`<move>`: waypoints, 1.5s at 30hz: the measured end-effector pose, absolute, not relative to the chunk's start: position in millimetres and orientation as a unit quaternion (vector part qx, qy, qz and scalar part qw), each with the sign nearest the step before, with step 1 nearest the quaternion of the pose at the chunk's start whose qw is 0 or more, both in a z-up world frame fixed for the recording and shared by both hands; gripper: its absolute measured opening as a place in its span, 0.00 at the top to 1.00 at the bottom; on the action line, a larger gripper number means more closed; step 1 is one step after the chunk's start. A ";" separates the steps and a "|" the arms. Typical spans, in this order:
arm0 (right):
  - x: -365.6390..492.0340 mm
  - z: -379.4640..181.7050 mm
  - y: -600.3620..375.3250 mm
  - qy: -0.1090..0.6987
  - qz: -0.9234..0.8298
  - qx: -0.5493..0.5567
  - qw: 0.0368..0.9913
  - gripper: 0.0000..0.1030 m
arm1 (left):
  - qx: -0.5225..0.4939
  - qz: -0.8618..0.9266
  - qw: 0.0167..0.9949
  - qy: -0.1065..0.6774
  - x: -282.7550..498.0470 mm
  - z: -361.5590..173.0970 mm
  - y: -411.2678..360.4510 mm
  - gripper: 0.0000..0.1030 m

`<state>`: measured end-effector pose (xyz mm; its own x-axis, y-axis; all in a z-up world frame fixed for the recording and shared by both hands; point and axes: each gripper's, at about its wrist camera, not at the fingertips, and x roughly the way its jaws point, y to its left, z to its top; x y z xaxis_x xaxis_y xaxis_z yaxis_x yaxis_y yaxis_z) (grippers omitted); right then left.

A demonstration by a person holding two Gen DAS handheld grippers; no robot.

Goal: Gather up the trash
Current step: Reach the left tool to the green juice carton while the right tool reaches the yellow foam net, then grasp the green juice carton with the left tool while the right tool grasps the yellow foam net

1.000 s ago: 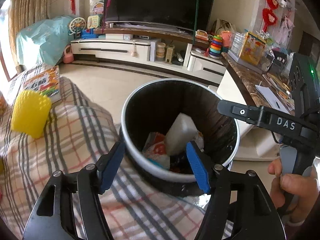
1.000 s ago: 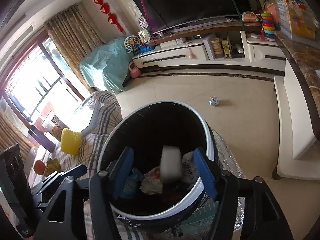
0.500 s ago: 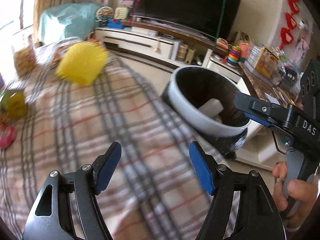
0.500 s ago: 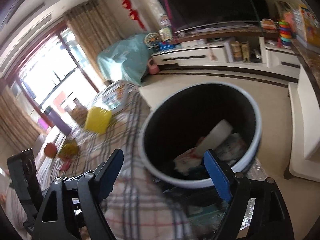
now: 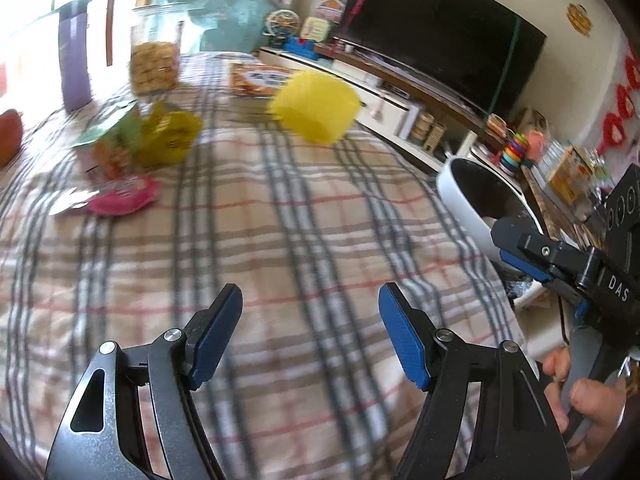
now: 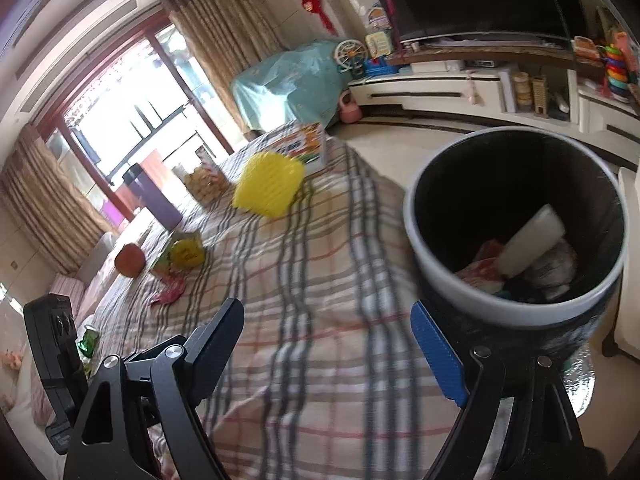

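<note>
My left gripper (image 5: 310, 318) is open and empty over the plaid tablecloth (image 5: 280, 240). My right gripper (image 6: 326, 334) is open and empty, between the cloth and the trash bin (image 6: 516, 308). The white-rimmed black bin holds a white foam block (image 6: 534, 238) and wrappers; it also shows at the right of the left wrist view (image 5: 460, 196). Trash lies far left on the cloth: a pink wrapper (image 5: 122, 198), a yellow packet (image 5: 172, 136) and a green-orange packet (image 5: 116, 140). In the right wrist view they are the pink wrapper (image 6: 168, 292) and yellow packet (image 6: 184, 254).
A yellow ridged cup (image 5: 316, 106), a picture book (image 5: 256, 78), a snack jar (image 5: 154, 56) and a purple box (image 5: 74, 60) stand at the cloth's far side. A red fruit (image 6: 129, 260) lies left. The bin stands off the table's right edge.
Both grippers swung left, away from above the bin and out over the plaid cloth. The white foam block, falling a second ago, now rests in the bin. Both stay open.
</note>
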<state>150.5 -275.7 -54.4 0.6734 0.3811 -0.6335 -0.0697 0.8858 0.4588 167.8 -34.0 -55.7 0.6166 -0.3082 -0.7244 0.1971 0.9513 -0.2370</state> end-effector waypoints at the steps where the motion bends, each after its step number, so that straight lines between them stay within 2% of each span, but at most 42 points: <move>1: 151.2 -55.1 -271.6 0.385 0.130 0.203 0.891 0.15 | -0.069 -0.136 0.897 0.414 166.9 -56.5 -28.2 0.30; 22: 191.6 -65.2 -216.6 0.396 0.160 0.185 0.885 0.16 | -0.102 -0.048 0.904 0.411 192.6 -60.9 59.4 0.29; 45: 307.8 -76.7 -215.8 0.396 0.148 0.235 0.875 0.16 | -0.065 -0.006 0.918 0.391 287.2 -54.4 104.7 0.29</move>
